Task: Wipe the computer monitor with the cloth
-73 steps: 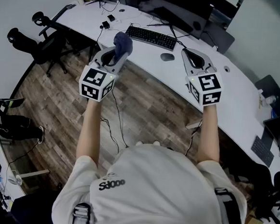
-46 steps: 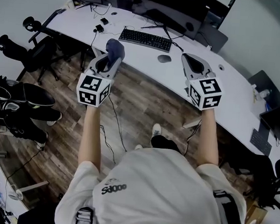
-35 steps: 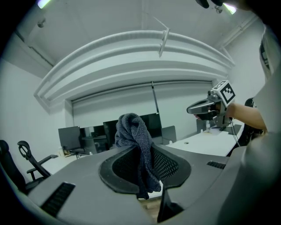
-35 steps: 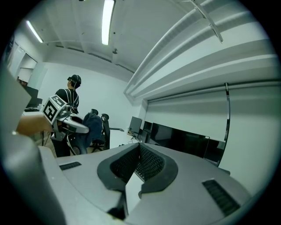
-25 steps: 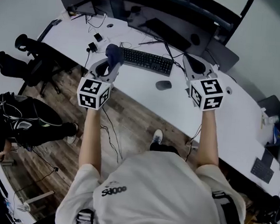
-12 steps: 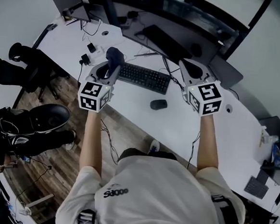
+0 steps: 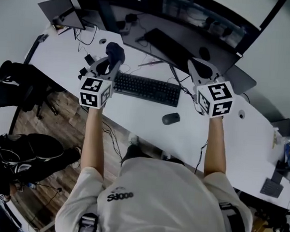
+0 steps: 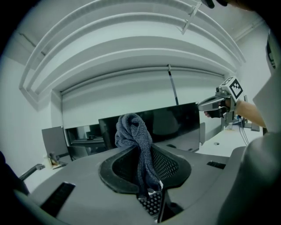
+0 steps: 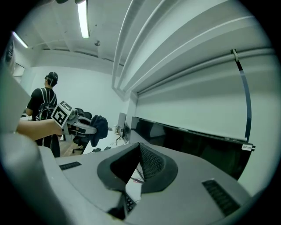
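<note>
The left gripper (image 7: 114, 59) has its jaws closed on the cloth (image 7: 114, 49), a dark knitted rag. In the left gripper view the cloth (image 8: 137, 147) runs up between the two mesh pads and bunches in a knot above the tips. The right gripper (image 7: 197, 65) is level with it on the other side. Its jaws are closed tip to tip with nothing between them, and only a thin wedge of bench shows behind the tips.

Both grippers are held above the white bench (image 7: 223, 139) and point toward the monitor (image 7: 207, 23), a wide dark screen along the far edge. The cloth hangs in front of the monitor's left part, over the bench behind the left end of the keyboard (image 7: 146, 89). Seen from the right gripper, the cloth (image 9: 97, 125) sits near the screen's end but appears short of it. A mouse (image 7: 171, 118) lies just right of the keyboard, nearer the person.
</note>
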Demonstrator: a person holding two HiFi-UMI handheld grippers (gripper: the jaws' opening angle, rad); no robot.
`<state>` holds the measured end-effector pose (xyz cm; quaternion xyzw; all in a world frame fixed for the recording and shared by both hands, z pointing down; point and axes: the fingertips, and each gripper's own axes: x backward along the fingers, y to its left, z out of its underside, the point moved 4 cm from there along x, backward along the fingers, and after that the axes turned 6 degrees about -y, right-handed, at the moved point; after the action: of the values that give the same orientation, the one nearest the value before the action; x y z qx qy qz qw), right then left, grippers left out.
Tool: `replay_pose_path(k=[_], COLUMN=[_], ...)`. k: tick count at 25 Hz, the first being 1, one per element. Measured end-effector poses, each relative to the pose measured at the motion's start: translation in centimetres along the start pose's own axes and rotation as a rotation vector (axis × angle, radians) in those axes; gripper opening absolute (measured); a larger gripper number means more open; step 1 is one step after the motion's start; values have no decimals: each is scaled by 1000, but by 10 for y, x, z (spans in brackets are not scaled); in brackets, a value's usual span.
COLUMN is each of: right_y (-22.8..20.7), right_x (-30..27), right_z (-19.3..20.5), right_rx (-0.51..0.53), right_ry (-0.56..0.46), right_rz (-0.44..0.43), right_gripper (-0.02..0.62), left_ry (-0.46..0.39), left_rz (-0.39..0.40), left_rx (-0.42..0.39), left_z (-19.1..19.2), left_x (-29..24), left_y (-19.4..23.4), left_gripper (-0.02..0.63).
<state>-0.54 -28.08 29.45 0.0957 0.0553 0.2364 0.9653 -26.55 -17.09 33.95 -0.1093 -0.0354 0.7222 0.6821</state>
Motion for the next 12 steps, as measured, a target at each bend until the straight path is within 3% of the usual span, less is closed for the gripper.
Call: replay_pose_path(k=[5,12], right_y=[3,12], right_x=[-45,-96], right_z=[-28,-44], right_rx=[-12,-17], right_ry=[-51,-56], right_rz=[104,173], right_gripper=[5,5], left_ry=[-33,-100], left_rz=[39,53], left_rx=[-55,-127], left_z=[-16,-37], left_x=[-36,-77], left_y=[66,152], left_gripper=[98,98])
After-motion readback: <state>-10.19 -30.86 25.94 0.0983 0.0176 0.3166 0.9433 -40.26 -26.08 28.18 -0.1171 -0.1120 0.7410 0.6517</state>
